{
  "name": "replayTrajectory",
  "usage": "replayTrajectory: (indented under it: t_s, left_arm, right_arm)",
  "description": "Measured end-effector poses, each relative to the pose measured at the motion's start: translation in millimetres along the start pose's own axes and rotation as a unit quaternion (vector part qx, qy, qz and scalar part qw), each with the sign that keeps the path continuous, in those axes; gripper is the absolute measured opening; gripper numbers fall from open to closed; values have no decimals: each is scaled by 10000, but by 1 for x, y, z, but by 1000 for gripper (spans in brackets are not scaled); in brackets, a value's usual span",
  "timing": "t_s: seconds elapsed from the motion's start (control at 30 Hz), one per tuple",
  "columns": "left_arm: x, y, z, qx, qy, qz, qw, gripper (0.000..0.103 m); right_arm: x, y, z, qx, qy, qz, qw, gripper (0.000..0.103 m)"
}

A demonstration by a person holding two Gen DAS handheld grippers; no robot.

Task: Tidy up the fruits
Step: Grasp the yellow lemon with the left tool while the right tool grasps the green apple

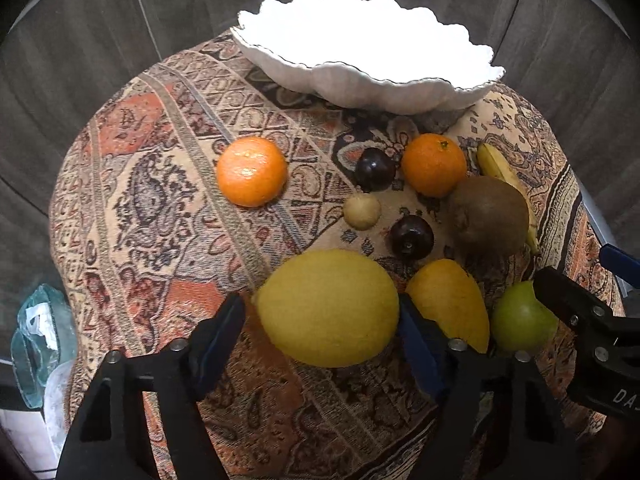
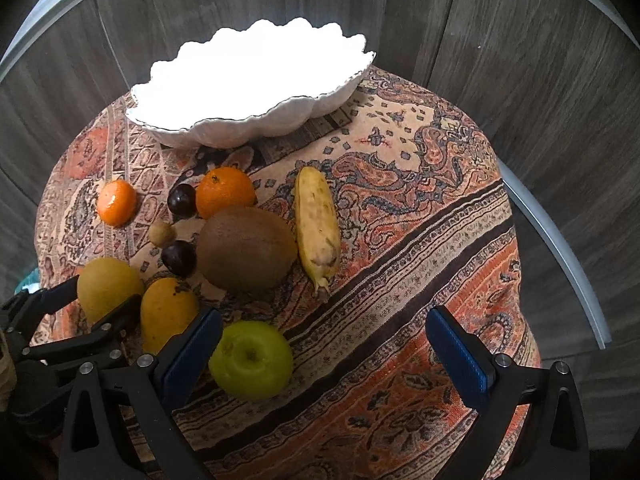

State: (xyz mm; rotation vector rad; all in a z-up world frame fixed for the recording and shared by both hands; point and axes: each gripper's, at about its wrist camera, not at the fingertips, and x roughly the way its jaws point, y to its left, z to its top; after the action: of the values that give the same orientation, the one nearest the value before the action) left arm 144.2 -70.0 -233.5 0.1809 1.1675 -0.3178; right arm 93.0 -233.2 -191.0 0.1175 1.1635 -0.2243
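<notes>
Left fingers: the left gripper [image 1: 320, 320] has its blue pads [image 1: 218, 344] on either side of the lemon [image 1: 328, 306]; the right pad seems to touch the fruit, at the left pad I cannot tell, so a firm grip is not sure.
Right fingers: the right gripper [image 2: 324, 360] stands wide apart and holds nothing; its left pad [image 2: 192, 354] is just beside the green apple [image 2: 252, 360].
Lemon: it sits at the near edge of the table, low between the left fingers, and whether it rests on the patterned cloth [image 2: 420, 240] I cannot tell.
Yellow mango: the small mango [image 1: 450, 302] lies just right of the lemon, between it and the green apple.
Kiwi: the brown kiwi [image 2: 246, 248] lies in the middle of the group, with the short banana [image 2: 318, 228] just to its right.
Oranges: one orange [image 1: 252, 171] lies alone at the left, well apart from the others; the second orange [image 1: 434, 164] is behind the kiwi.
Dark plums: one plum [image 1: 375, 170] is touching or nearly touching the second orange, another plum [image 1: 412, 237] is nearer the lemon.
Small pale fruit: a round beige fruit [image 1: 362, 211] lies between the two plums; its kind I cannot tell.
Bowl: the white scalloped bowl [image 1: 400, 92] stands at the far edge of the cloth, behind all the fruit; its inside is overexposed.
Floor side: a crumpled plastic bag [image 1: 36, 340] lies below the table on the left.
</notes>
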Motion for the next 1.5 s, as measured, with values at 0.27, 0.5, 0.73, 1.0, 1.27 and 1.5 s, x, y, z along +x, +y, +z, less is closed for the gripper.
replayTrajectory:
  t_s: [0.27, 0.5, 0.73, 1.0, 1.27, 1.5]
  left_arm:
    - [1, 0, 0, -40, -75, -109, 9999, 64]
    - [-7, 5, -6, -182, -85, -68, 9998, 63]
    - [-21, 16, -17, -359, -129, 47, 9993, 63]
    - [-23, 24, -25, -482, -147, 40, 9987, 63]
    - [-23, 27, -24, -529, -141, 21, 9985, 61]
    - [-29, 24, -24, -491, -230, 64, 9985, 61]
  right_arm:
    - [2, 0, -1, -10, 29, -18, 10000, 103]
    - [-3, 3, -4, -71, -17, 28, 10000, 103]
    - [-2, 11, -10, -182, 86, 46, 9998, 102]
    - [12, 20, -15, -278, 375, 275, 9985, 87]
    - [27, 30, -20, -310, 626, 799, 9944, 50]
    - [19, 27, -21, -296, 490, 779, 9953, 49]
